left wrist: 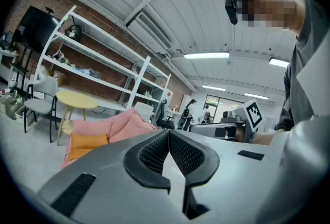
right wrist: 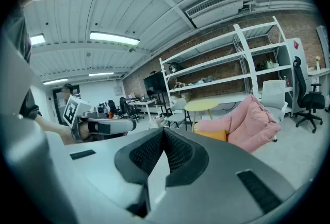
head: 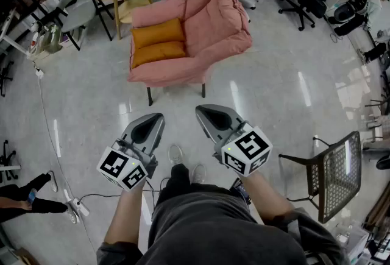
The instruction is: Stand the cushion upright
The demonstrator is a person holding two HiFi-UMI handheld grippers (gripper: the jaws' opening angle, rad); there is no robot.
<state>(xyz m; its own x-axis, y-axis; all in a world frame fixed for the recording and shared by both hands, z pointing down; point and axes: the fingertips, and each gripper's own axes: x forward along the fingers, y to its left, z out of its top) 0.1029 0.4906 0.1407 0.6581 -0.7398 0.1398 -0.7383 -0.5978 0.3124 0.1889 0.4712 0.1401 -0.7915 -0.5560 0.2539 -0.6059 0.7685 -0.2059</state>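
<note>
Head view: the orange cushion (head: 158, 52) lies flat on the seat of the pink armchair (head: 210, 20) at upper centre, with a second orange cushion (head: 157, 33) leaning on the backrest behind it. The chair is well apart from the person, so the approach is the likely risk: a white cable (head: 91, 198) loops over the floor at lower left, close to the feet. The padding looks soft, and a cushion set on edge there could slump back down. The left gripper (head: 157, 117) and right gripper (head: 201, 111) are held side by side at lower centre on outstretched forearms, aimed at the chair, tips slightly down

Left gripper view: the left gripper (left wrist: 168, 133) has its ribbed pads pressed together with nothing between them. The chair (left wrist: 124, 122) and cushion (left wrist: 86, 141) sit far off at left. Jaws that reach the cushion shut would likely shove it rather than lift it

Right gripper view: the right gripper (right wrist: 164, 130) is likewise pinched tight on nothing, nearly level. The cushion (right wrist: 211, 135) shows as an orange edge at centre right, against the chair (right wrist: 252, 120)
</note>
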